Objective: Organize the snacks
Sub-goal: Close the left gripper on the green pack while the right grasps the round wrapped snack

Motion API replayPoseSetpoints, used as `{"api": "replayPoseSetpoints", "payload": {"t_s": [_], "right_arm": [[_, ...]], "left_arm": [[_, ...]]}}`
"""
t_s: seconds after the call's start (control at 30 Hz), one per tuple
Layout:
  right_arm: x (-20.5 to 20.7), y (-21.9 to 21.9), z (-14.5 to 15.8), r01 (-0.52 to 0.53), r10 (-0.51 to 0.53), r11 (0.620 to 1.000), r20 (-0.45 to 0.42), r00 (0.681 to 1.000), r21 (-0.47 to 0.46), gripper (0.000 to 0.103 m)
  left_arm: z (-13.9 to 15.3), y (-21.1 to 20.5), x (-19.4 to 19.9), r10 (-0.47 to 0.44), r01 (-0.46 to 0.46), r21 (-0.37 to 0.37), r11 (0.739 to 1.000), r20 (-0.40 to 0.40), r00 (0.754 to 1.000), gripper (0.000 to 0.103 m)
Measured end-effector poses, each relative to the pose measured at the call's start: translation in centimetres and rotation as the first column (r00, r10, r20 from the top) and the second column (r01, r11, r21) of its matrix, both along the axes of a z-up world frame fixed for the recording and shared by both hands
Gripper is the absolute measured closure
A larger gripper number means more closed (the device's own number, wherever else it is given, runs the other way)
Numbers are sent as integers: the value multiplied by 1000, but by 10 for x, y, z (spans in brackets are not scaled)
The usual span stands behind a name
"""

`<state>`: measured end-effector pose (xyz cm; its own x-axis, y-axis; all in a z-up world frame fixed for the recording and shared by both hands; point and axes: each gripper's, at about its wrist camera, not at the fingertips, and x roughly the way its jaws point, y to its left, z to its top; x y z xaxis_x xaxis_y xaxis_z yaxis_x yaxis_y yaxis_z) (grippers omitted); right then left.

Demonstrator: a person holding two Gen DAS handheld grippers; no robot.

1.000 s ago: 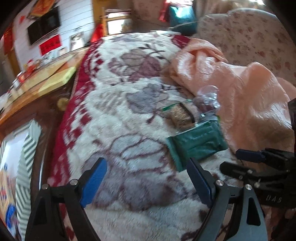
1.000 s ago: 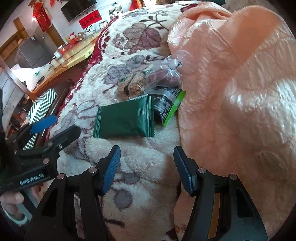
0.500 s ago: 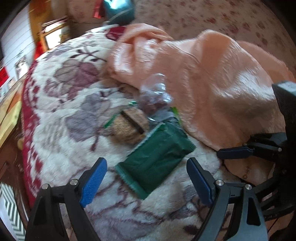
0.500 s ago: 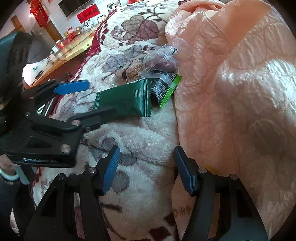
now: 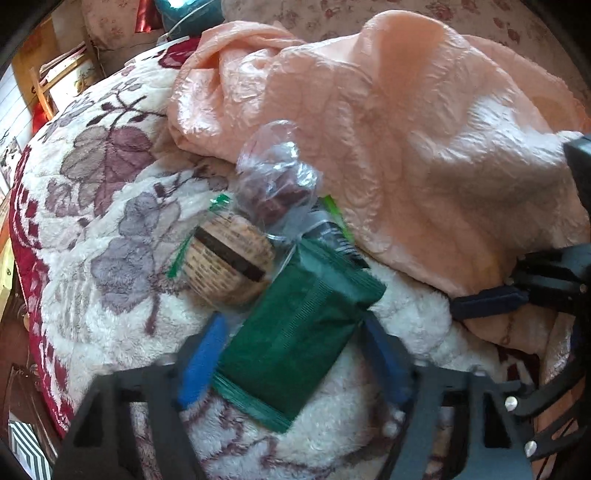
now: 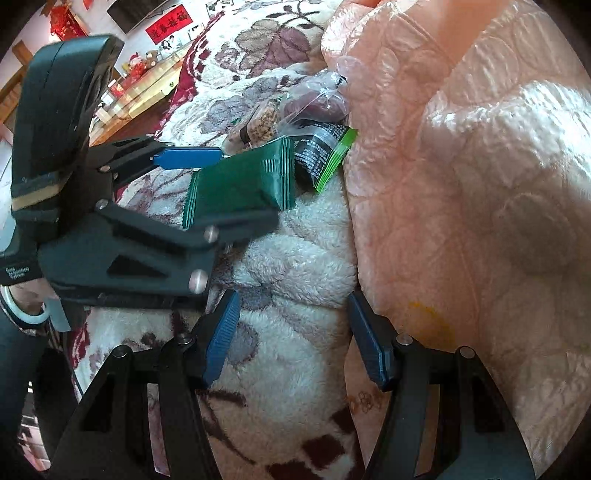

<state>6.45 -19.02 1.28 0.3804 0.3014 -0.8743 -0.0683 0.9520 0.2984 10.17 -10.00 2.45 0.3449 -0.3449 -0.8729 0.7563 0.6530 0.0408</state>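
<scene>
The left gripper [image 5: 291,354] jaws are closing around the green packet [image 5: 295,332]; the flat faces should be squeezed squarely. The right gripper [image 6: 291,336], at three o'clock, is held open and empty.

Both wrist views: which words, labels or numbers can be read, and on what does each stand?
None is readable.
Red wall banner: Chinese characters, blurred.
Black packet: white print, too small.
Round brown snack: wrapper print, blurred.
Left gripper, jaws closing around the green packet: white body label, too small.
</scene>
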Motion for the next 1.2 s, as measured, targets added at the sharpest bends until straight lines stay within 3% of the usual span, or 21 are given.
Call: {"api": "replayPoseSetpoints", "payload": {"t_s": [0.17,0.33,0.6,0.83,1.0,1.1,1.2], "right_arm": [[0,1,-1,0,0,1000,-3,1000,-1,43],[1,0,-1,0,0,1000,-2,1000,0,43],[4,2,1,-1,1,1000,12,1000,-10,43],[18,16,22,-76,78,997,91,993,-22,43],[58,40,31,-220,235,967,107,966,-130,43],[88,43,29,-239,247,965,65,967,-107,43],[109,38,27,-195,196,981,46,980,-16,43]], "left_arm": [[0,7,-1,25,-25,-10,1000,17,1000,46],[10,32,2,119,-119,-49,992,7,993,57],[16,63,0,216,-216,-101,971,-4,976,57],[31,96,-2,339,-338,-149,929,-15,941,57],[28,117,-8,409,-408,-151,900,-26,912,57],[25,128,-8,451,-453,-170,875,-53,891,57],[22,133,-10,473,-478,-186,858,-76,878,57]]}}
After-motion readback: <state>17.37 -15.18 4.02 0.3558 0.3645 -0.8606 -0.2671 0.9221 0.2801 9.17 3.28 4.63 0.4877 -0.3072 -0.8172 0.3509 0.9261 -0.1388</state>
